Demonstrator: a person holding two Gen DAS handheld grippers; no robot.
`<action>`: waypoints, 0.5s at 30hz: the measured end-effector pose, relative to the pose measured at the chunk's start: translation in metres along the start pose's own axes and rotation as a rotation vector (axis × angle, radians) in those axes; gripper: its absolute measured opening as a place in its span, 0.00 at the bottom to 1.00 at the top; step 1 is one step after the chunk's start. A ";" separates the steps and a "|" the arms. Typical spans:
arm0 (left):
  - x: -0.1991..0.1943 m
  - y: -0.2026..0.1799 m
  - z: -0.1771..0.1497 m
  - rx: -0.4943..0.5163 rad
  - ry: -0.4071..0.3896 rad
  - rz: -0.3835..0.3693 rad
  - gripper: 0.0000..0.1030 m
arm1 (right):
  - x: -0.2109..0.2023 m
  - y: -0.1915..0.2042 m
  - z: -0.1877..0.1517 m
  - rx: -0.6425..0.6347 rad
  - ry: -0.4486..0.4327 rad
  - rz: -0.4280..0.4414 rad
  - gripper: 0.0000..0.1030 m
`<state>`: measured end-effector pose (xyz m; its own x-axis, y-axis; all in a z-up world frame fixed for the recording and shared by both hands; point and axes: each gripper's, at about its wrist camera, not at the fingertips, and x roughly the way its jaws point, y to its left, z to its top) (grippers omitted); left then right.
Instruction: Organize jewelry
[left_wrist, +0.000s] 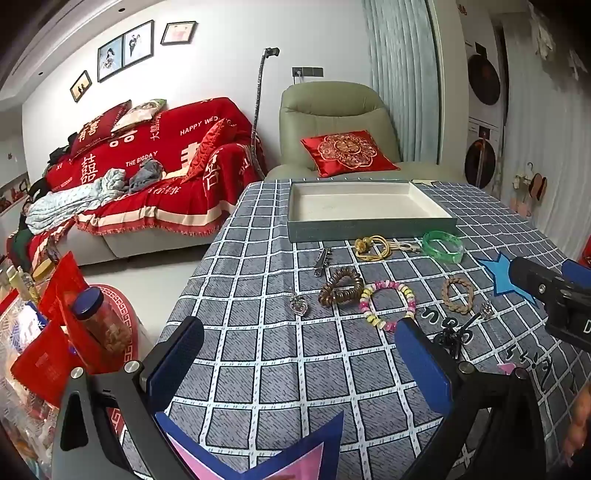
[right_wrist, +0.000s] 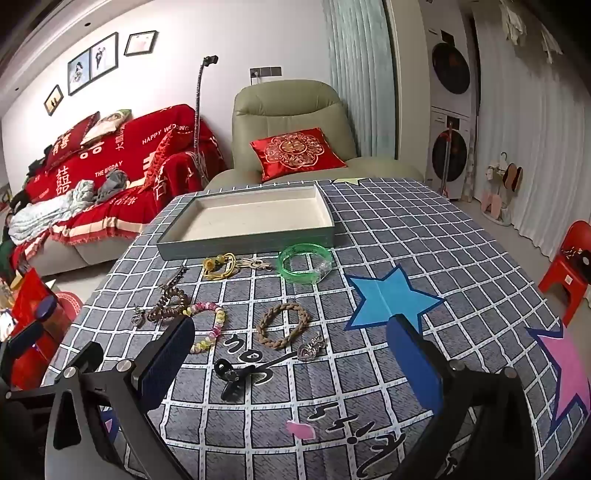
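Blue padded fingers frame both views: the left gripper (left_wrist: 299, 354) hovers low over the checked tablecloth (left_wrist: 258, 369), jaws spread wide and holding nothing, and the right gripper (right_wrist: 291, 354) sits in the same pose, likewise released and empty. At the upper left of each frame a red sofa throw (left_wrist: 147, 155) reads "HAPPY WEDDING" and "THE BIGDAY". The jewelry lies loose in mid-frame, in front of the empty tray (left_wrist: 365, 225): a silver pendant (left_wrist: 300, 304), brown coil tie (left_wrist: 341, 290), pastel bead bracelet (left_wrist: 388, 304), yellow cord (left_wrist: 373, 247), braided ring (left_wrist: 458, 293) and green bangle (left_wrist: 442, 246). Only the right view shows the black hair clip (right_wrist: 229, 376) in full and a red stool (right_wrist: 569, 266); only the left view shows a jar (left_wrist: 98, 321) at lower left.
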<state>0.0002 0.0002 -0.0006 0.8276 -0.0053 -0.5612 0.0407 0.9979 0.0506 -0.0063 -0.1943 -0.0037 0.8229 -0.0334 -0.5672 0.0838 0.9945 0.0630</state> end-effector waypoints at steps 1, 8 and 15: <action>0.000 0.000 0.000 -0.001 0.006 0.000 1.00 | 0.000 0.000 0.000 0.001 0.002 -0.001 1.00; -0.002 0.002 0.000 -0.006 0.028 -0.009 1.00 | -0.001 0.002 0.001 0.001 0.001 0.005 1.00; -0.001 0.005 0.000 -0.020 -0.008 0.009 1.00 | -0.003 0.001 0.000 0.006 -0.007 0.004 1.00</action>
<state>0.0000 0.0055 0.0001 0.8326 0.0035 -0.5538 0.0220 0.9990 0.0395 -0.0084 -0.1933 -0.0017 0.8271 -0.0297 -0.5613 0.0832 0.9941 0.0700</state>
